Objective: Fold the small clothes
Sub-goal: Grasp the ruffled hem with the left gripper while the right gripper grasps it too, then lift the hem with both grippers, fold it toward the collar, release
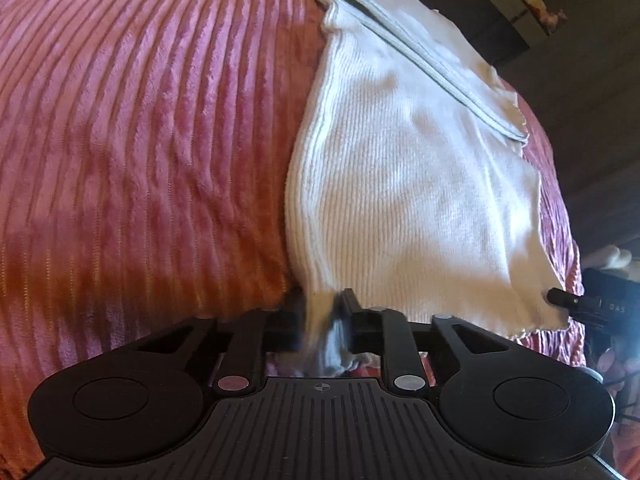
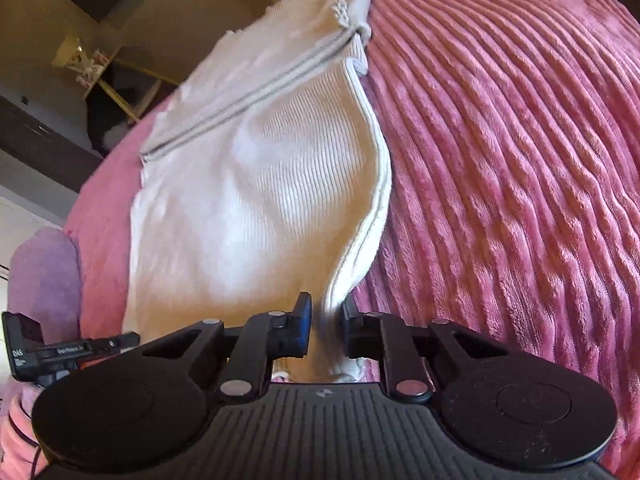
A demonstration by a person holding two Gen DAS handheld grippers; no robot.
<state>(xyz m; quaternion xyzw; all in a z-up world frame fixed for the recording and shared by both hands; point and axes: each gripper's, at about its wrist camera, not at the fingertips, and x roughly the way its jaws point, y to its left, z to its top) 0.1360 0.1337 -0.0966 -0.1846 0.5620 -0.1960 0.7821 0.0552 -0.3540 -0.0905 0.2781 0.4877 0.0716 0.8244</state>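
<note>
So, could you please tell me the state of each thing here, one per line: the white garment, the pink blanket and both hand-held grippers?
white garment: lying on the blanket, partly folded, near edge pinched at two places
pink blanket: spread out under the garment, ribbed surface
left hand-held gripper: shut on the garment's near edge
right hand-held gripper: shut on the garment's near edge

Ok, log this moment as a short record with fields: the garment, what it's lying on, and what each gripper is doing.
garment: white ribbed garment, grey-edged strip across its far end
surface: pink ribbed blanket
left gripper: shut on the garment's near edge
right gripper: shut on the garment's near hem corner
fold: not yet made, fabric lies mostly flat
</note>
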